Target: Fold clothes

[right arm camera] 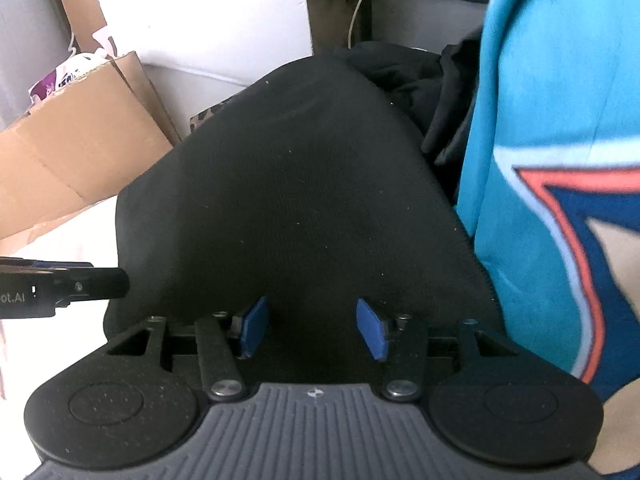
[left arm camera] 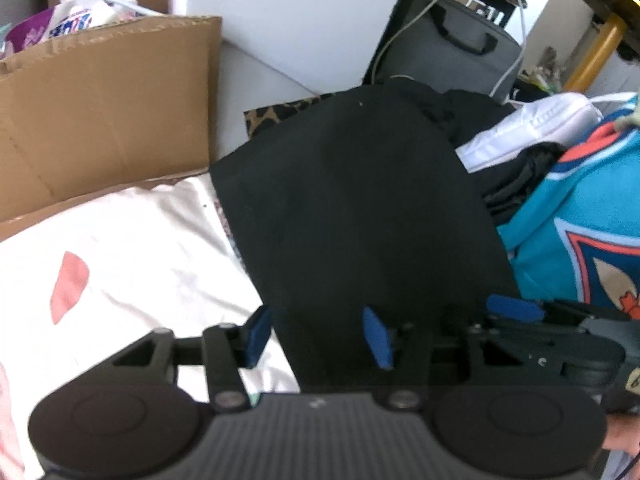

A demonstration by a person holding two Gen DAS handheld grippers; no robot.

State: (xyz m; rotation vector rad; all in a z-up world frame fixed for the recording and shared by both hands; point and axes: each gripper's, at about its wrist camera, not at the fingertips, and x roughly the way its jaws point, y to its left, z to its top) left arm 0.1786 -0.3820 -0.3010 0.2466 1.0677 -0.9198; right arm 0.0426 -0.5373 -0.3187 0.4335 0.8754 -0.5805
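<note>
A black garment (left arm camera: 360, 208) is laid flat and folded, smooth, on a pale sheet. Just to its right, a teal jersey (right arm camera: 552, 128) with an orange-edged emblem is heaped among unfolded clothes.

Both of my views are bright with soft daylight, though the folded black knit cloth (left arm camera: 360, 208) swallows detail, the white bedsheet with a pink patch (left arm camera: 120, 264) nearly blows out, edges bend fisheye-fashion, and everything looks slightly smeared
</note>
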